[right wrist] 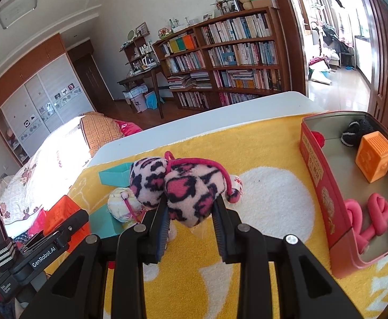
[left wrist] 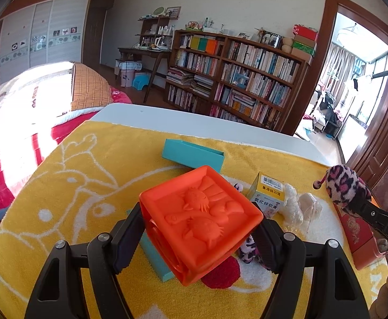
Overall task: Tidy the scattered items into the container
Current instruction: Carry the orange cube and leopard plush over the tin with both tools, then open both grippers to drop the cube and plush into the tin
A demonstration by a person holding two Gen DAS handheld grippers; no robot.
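My left gripper (left wrist: 198, 235) is shut on an orange soft cube (left wrist: 202, 223) with embossed cats, held above the yellow towel (left wrist: 87, 186). My right gripper (right wrist: 190, 220) is shut on a pink leopard-print plush toy (right wrist: 183, 186), lifted over the towel; the same toy (left wrist: 345, 186) shows at the right in the left wrist view. The red tin container (right wrist: 324, 194) stands open to the right of the plush. Inside it lie an orange block (right wrist: 375, 155), a pink knotted piece (right wrist: 375, 218) and a black fuzzy item (right wrist: 356, 131).
A teal box (left wrist: 192, 154) lies at the back of the towel, and a teal lid (left wrist: 156, 261) lies under the cube. A yellow-white medicine carton (left wrist: 267, 196) and pale wrapped bundles (left wrist: 300, 207) sit at the right. A white table edge (left wrist: 194, 119) lies beyond.
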